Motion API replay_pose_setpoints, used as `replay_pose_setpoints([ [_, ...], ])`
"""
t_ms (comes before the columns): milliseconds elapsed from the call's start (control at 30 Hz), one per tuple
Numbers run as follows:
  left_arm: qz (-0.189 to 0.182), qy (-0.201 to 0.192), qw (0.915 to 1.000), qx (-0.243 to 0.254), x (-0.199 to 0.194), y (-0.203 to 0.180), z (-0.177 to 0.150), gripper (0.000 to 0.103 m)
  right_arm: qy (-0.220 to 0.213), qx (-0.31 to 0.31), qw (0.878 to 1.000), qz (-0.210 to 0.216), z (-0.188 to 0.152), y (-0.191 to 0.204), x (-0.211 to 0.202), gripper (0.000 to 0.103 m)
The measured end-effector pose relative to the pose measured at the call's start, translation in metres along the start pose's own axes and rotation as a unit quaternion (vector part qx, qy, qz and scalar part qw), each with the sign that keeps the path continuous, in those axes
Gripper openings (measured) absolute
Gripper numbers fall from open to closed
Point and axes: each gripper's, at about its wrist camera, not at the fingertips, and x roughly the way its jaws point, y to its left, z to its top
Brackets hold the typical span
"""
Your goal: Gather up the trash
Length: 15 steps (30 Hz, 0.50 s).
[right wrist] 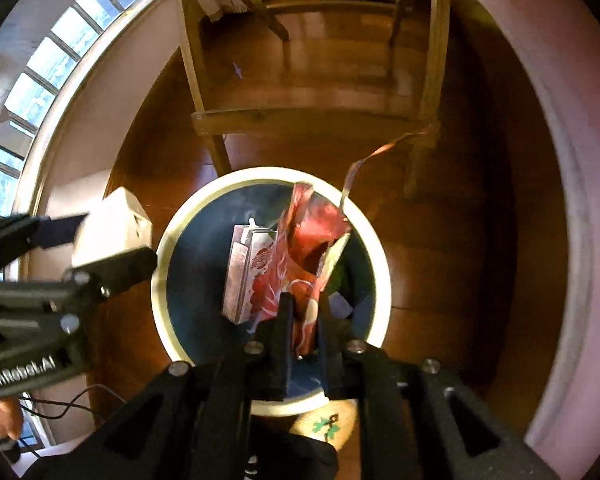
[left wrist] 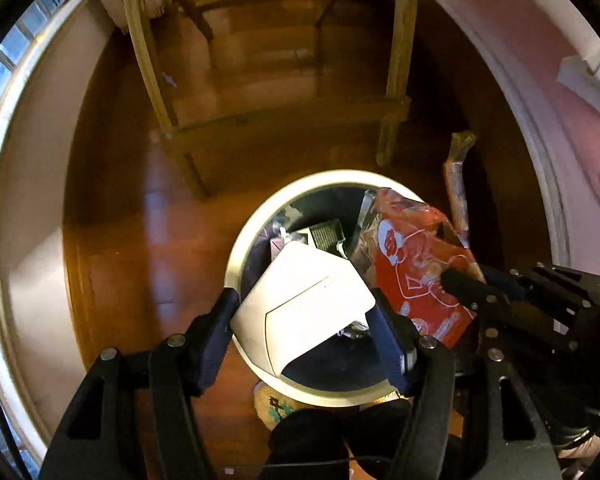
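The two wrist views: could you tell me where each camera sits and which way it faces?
Left wrist: on the left gripper, looking down at the white box between its fingers; the person's dark clothing shows below.
Right wrist: on the right gripper, looking down at the red wrapper it pinches.
Shared: the trash bin, wooden chair, both grippers.

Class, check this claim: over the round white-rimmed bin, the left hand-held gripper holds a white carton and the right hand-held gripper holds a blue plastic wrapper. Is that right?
Not quite. The wrapper in the right hand-held gripper is red plastic, not blue, as the right wrist view shows. The rest stands: the left hand-held gripper holds the white carton over the round white-rimmed bin.
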Motion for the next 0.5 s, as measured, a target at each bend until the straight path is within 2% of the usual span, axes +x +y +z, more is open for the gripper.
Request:
replay_pose_setpoints([
  [100,0.002,0.000,1.0000,-0.006,0.010,0.005,-0.004,0.088,0.012,0.007,1.000,0.010,0.001,-0.001,0.011,0.025],
  [200,0.007,0.003,0.9999,-0.014,0.012,0.013,0.000,0.099,0.012,0.018,1.000,0.015,0.001,-0.005,0.013,0.033],
  [233,0.007,0.005,0.9998,-0.018,0.010,0.017,0.001,0.102,0.010,0.024,0.999,0.019,0.002,-0.009,0.012,0.039],
  [267,0.008,0.003,0.9998,-0.021,0.007,0.019,0.002,0.102,0.009,0.030,0.999,0.023,-0.001,-0.010,0.012,0.046],
  [333,0.013,-0.006,0.9998,-0.017,0.002,0.020,0.004,0.102,0.003,0.040,0.999,0.029,-0.001,-0.015,0.008,0.052],
  [500,0.018,-0.020,0.9996,-0.007,-0.013,0.021,0.009,0.102,-0.010,0.054,0.998,0.030,0.002,-0.019,-0.007,0.053],
])
